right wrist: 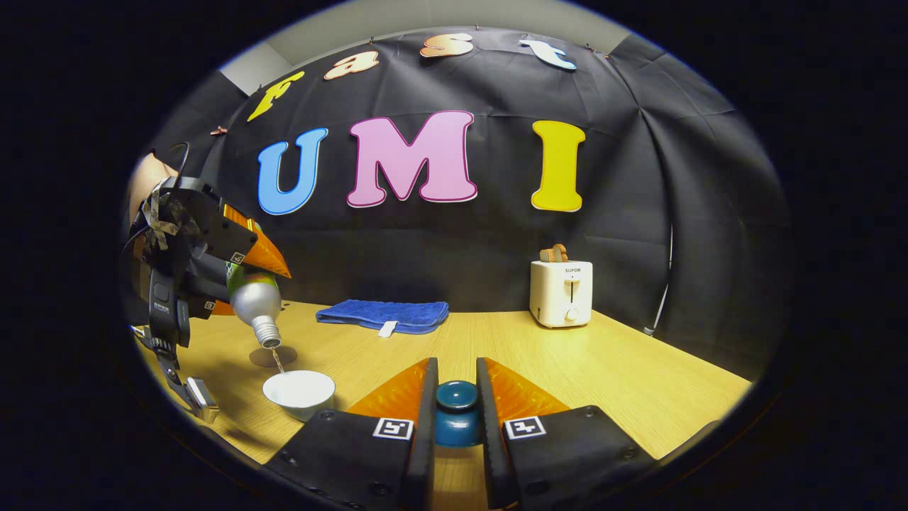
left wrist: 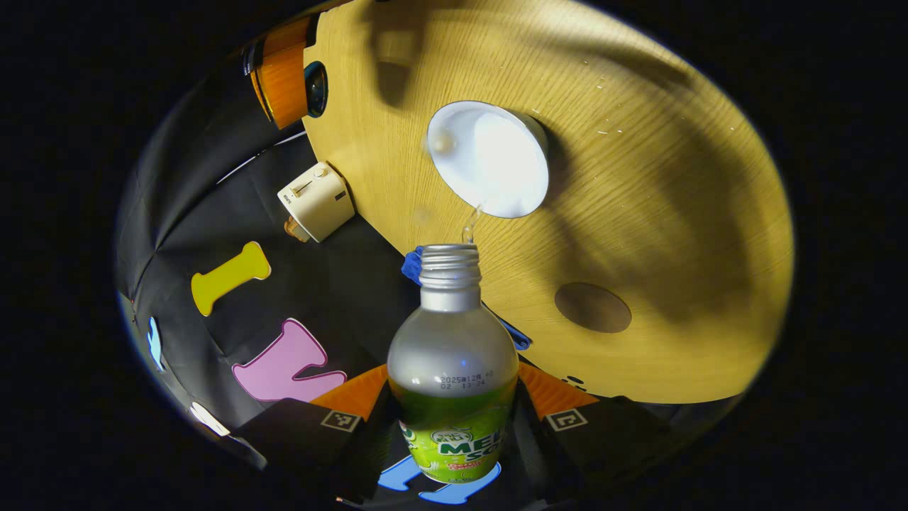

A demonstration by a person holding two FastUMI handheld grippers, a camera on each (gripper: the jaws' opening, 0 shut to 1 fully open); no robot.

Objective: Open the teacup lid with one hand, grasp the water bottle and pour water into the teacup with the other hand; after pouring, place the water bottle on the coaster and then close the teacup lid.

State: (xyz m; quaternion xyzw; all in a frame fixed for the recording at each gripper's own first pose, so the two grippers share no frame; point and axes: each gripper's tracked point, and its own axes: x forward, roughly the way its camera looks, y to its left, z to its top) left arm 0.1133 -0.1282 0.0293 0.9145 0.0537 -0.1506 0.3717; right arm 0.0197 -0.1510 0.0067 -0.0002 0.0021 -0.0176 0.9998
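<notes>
Lid (right wrist: 456,397) off, pinched in the right tool (right wrist: 456,415); left tool (left wrist: 454,426) clamps the tipped bottle (left wrist: 452,369) — water streaming into the teacup (left wrist: 491,160) just ahead (coaster (left wrist: 592,307) and re-lidding remain).

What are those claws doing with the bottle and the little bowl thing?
The left claw is holding a water bottle tipped over, and a thin stream of water is running from its open mouth into the white teacup on the wooden table. The right claw is off to the side, gripping the dark blue teacup lid so the cup stays open. The round coaster near the cup is still waiting for the bottle. A blue towel and a toaster sit further back.
</notes>
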